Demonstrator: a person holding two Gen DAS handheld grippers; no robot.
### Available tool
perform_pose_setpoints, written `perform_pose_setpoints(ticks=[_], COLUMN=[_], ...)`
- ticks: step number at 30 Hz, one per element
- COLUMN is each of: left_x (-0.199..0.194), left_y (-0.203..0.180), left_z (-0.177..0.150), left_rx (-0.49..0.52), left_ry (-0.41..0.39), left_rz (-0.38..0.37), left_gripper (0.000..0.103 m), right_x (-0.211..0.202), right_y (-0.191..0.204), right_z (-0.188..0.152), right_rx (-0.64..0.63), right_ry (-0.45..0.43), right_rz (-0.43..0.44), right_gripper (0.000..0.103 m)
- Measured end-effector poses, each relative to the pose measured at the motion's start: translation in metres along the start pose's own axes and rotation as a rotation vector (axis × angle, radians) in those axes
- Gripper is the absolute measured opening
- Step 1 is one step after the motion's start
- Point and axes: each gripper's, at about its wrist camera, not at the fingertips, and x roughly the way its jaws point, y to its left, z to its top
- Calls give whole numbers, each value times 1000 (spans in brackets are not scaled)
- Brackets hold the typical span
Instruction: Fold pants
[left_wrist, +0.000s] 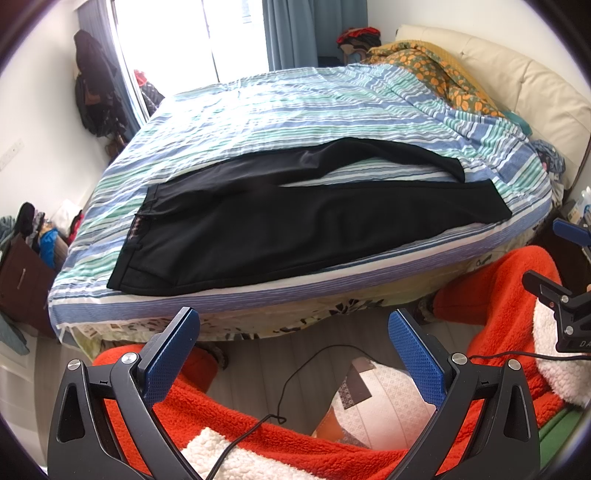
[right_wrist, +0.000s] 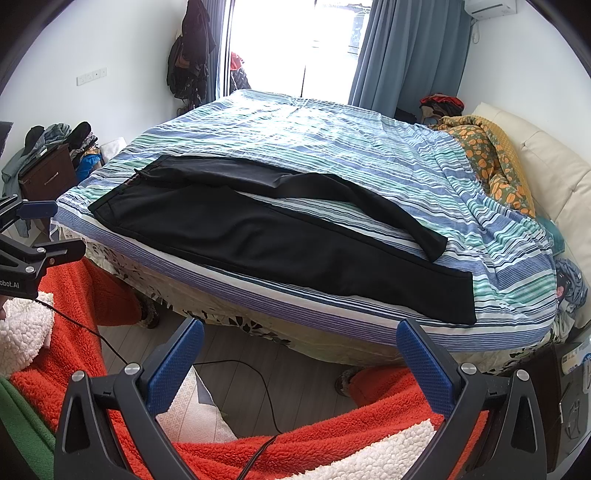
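We held the left gripper (left_wrist: 293, 328) and the right gripper (right_wrist: 300, 338) low at 6 o'clock – both spread wide, gripping nothing, over red fleece (left_wrist: 258, 439). Toward 12 o'clock the black pants (left_wrist: 280, 229) lay flat on the striped bed cover (left_wrist: 295, 110) – 2 legs apart, waistband at 9 o'clock.

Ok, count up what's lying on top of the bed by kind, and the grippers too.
Black pants: 1
Striped sheet: 1
Floral orange blanket: 1
Grippers, both open: 2, the left gripper and the right gripper
Total: 5
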Motion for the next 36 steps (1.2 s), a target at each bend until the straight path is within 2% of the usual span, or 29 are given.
perform_pose_setpoints(ticks=[36], left_x=[1], left_y=[-1], left_z=[-1], left_rx=[1], left_ry=[4], left_rz=[0], left_gripper=[102], right_x=[3], right_y=[3], right_z=[-3], right_rx=[6], right_ry=[4], right_rz=[5], right_gripper=[103])
